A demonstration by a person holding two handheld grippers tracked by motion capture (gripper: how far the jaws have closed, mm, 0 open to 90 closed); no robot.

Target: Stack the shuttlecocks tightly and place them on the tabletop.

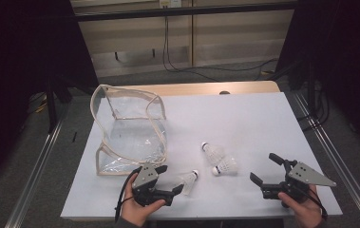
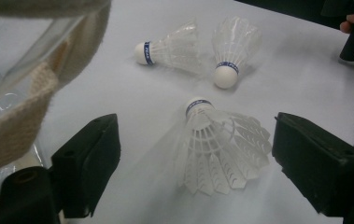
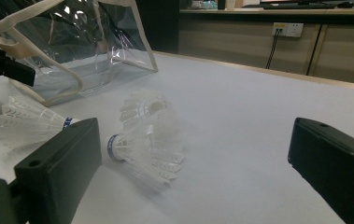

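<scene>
Three white feather shuttlecocks lie on the white table cover (image 1: 244, 118). My left gripper (image 1: 171, 179) is open at the front left, its jaws standing either side of the nearest shuttlecock (image 2: 214, 149) without touching its skirt (image 1: 187, 181). The two others (image 1: 212, 152) (image 1: 225, 166) lie close together further in, cork ends pointing different ways (image 2: 172, 46) (image 2: 233, 51). My right gripper (image 1: 263, 167) is open at the front right with nothing between its jaws (image 3: 193, 135); the pair of shuttlecocks (image 3: 149, 140) lies ahead of its left jaw.
A clear plastic bag with beige fabric trim (image 1: 130, 128) stands open on the left of the table, just behind the left gripper (image 2: 16, 93). Bare table stretches to the right and back. Metal rails run along both table sides; cables hang at the back.
</scene>
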